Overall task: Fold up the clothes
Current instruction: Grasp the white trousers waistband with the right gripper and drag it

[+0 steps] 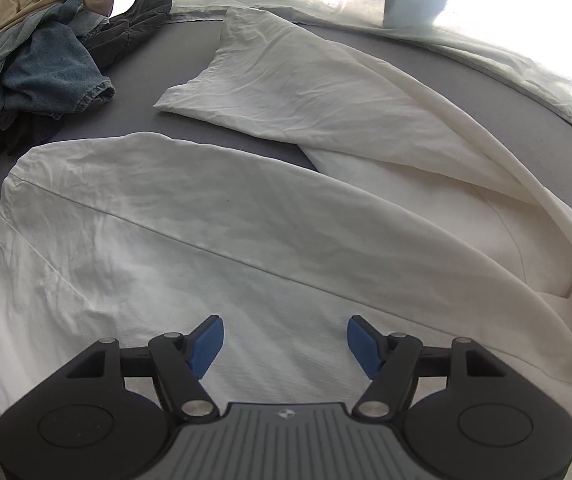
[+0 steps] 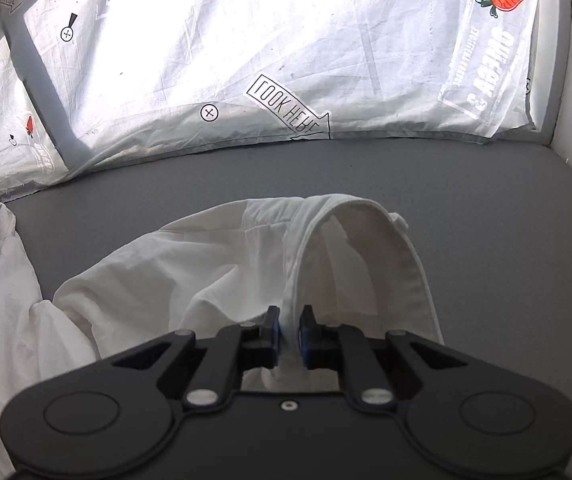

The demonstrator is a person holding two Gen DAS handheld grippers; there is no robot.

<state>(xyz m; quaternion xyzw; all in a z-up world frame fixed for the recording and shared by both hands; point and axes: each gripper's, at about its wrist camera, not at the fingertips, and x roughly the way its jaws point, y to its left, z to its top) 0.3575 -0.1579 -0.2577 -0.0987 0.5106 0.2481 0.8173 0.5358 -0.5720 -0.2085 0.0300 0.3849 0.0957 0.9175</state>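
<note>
White cotton, pretty wrinkled: the white shirt [image 1: 214, 232] is spread across the grey table [image 1: 190, 56], body lying flat with a long seam running diagonally from upper left toward the lower right, one sleeve [image 1: 286, 80] stretching away toward the far edge. The left gripper [image 1: 285, 343] hangs over the body, jaws wide apart. The right gripper [image 2: 289, 330] is pinched on the collar [image 2: 381, 248] end, lifting it. A pile of clothes [image 1: 38, 52] sits off to the left.

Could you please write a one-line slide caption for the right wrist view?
Right gripper pinching the collar edge of a white shirt above the grey table, printed white sheeting behind.
</note>
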